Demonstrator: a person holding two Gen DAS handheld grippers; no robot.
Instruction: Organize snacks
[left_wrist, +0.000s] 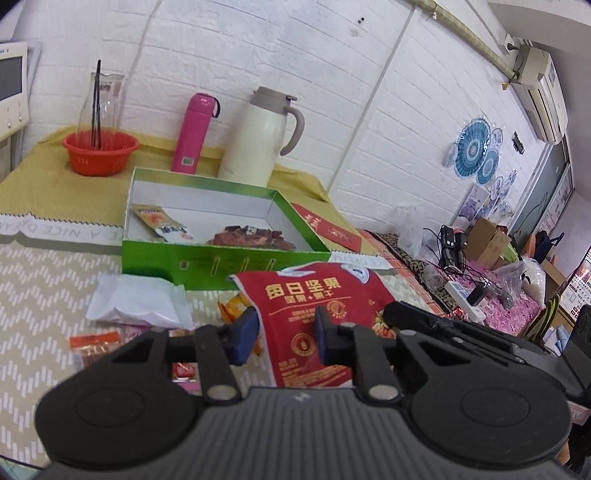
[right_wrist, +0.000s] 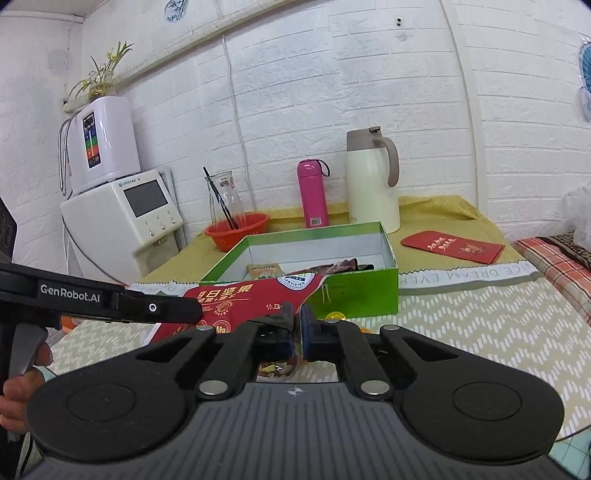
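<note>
A large red nut-snack bag (left_wrist: 317, 317) is held up off the table in front of an open green box (left_wrist: 221, 254). My left gripper (left_wrist: 286, 334) is open, with a finger on each side of the bag's left part. My right gripper (right_wrist: 297, 330) is shut on the red bag (right_wrist: 236, 299) at its edge. The green box (right_wrist: 354, 284) holds a small orange packet (left_wrist: 162, 221) and a dark snack pack (left_wrist: 255, 236). More loose packets (left_wrist: 96, 343) and a white pouch (left_wrist: 136, 299) lie on the table left of the bag.
Behind the box stand a pink flask (left_wrist: 194, 133), a cream thermos jug (left_wrist: 262, 136) and an orange basket (left_wrist: 99, 151) holding a glass carafe. A red envelope (right_wrist: 452, 245) lies right of the box. A white appliance (right_wrist: 122, 214) stands at the left. The left handheld gripper's body (right_wrist: 92, 299) shows left.
</note>
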